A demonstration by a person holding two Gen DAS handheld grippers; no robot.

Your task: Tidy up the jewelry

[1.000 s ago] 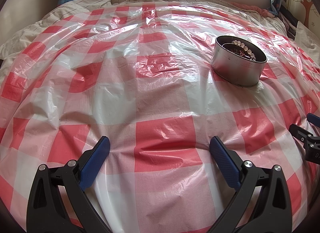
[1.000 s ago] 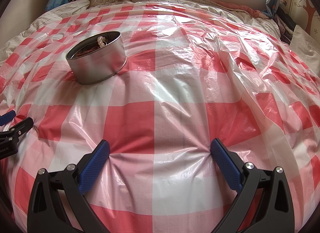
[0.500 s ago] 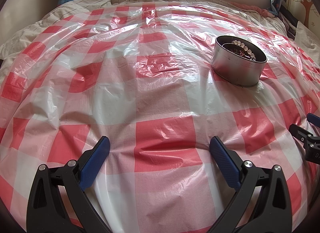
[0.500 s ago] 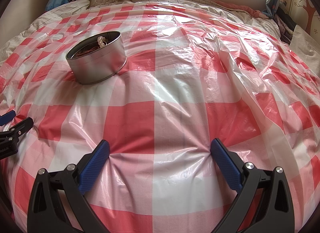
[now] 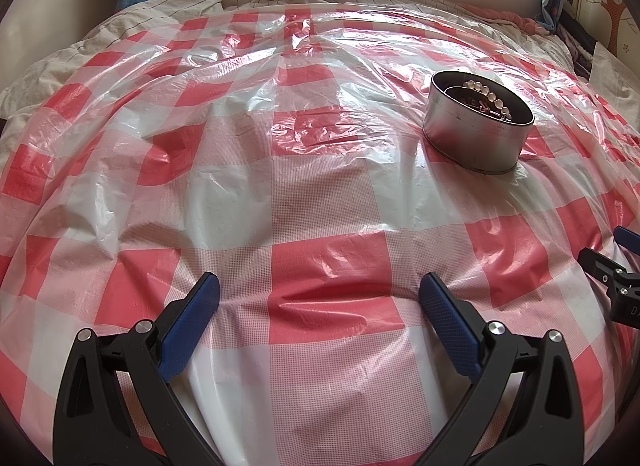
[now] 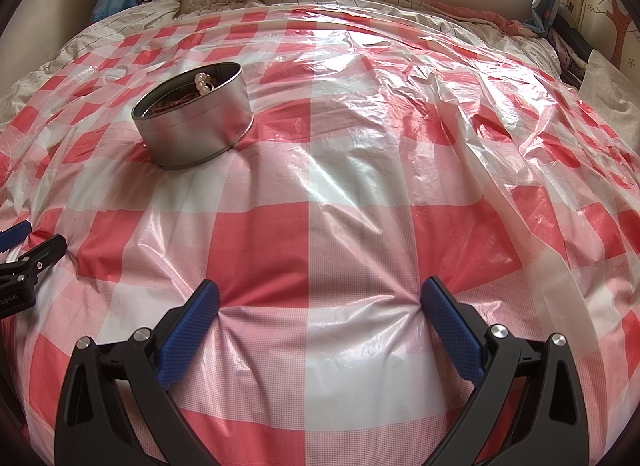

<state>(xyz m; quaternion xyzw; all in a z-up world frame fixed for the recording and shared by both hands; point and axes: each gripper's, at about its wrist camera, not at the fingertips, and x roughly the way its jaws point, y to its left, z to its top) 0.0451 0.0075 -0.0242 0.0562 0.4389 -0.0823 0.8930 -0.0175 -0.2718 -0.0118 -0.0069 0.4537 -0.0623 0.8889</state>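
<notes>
left gripper agape near round metal tin, pearls

beads in tin, tin on sheet

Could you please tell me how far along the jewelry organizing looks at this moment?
Done: a pearl strand and darker pieces lie inside the round tin. In hand: nothing; left gripper and right gripper rest open on the checkered sheet. Left: no loose jewelry visible.

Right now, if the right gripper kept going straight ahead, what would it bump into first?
Probably only the red-and-white checked plastic sheet itself. The open right gripper points past the round silver metal tin, which sits off to its left. Depth is hard to judge.
</notes>
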